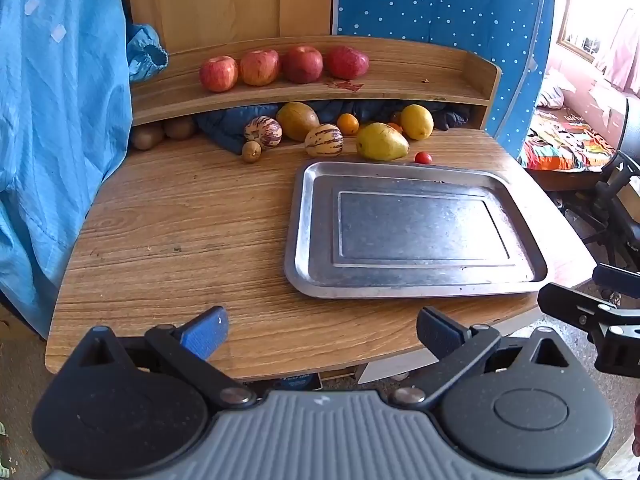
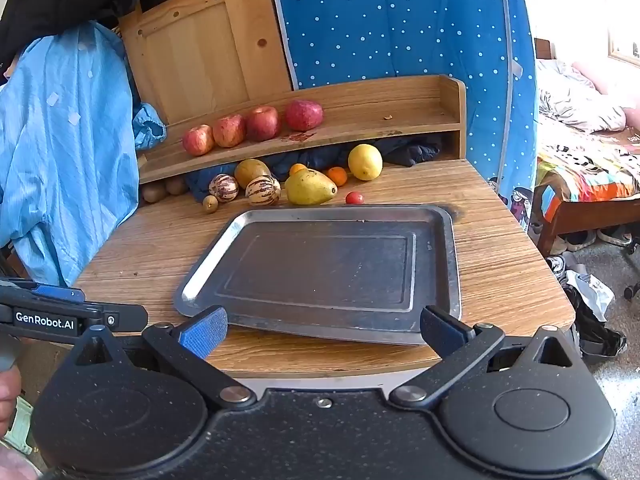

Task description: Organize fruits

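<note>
An empty steel tray [image 1: 308, 240] [image 2: 448, 264] lies on the wooden table [image 1: 180, 240]. Behind it sit a yellow pear [image 1: 382, 142] [image 2: 308, 188], a lemon [image 1: 417, 122] [image 2: 365, 162], two striped melons [image 1: 324, 141], a brown mango [image 1: 297, 121], small oranges [image 1: 347, 124], a cherry tomato [image 1: 423, 157] [image 2: 354, 198] and kiwis [image 1: 251, 152]. Several red apples [image 1: 260, 67] [image 2: 264, 123] line the raised shelf. My left gripper [image 1: 322, 334] is open above the table's near edge. My right gripper [image 2: 324, 332] is open, its fingers over the tray's near rim, holding nothing.
A blue garment [image 1: 60, 120] hangs at the left beside the table. Dark blue cloth [image 1: 228, 124] is stuffed under the shelf [image 1: 400, 76]. A dotted blue panel [image 2: 400, 32] stands behind. A bed [image 2: 588, 176] and floor clutter lie to the right.
</note>
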A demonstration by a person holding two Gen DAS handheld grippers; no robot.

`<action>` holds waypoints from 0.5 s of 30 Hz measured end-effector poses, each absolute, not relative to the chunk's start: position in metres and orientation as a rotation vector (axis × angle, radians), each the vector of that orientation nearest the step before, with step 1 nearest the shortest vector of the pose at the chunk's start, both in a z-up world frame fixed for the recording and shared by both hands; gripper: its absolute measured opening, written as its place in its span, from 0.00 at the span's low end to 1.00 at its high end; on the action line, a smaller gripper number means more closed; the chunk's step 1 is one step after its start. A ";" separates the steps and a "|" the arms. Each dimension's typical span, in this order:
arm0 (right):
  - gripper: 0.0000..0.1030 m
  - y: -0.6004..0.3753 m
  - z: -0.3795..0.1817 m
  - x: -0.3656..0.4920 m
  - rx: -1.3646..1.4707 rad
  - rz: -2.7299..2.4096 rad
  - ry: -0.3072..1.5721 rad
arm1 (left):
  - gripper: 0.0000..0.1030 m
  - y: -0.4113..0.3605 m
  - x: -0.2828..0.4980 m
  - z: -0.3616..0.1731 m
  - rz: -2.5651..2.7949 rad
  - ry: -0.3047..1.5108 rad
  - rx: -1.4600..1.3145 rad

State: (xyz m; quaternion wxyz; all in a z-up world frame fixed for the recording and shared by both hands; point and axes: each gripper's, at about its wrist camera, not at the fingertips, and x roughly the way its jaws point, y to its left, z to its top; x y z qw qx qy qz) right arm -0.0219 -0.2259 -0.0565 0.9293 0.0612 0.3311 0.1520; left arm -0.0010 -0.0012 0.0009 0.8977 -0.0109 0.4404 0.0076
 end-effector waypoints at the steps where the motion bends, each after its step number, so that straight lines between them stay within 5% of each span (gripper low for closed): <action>1: 0.99 -0.226 -0.056 -0.022 0.124 0.312 0.677 | 0.99 0.003 -0.004 -0.001 0.016 0.912 -0.033; 15: 0.99 -0.222 -0.054 -0.024 0.119 0.318 0.671 | 0.99 0.008 -0.011 -0.001 0.011 0.911 -0.043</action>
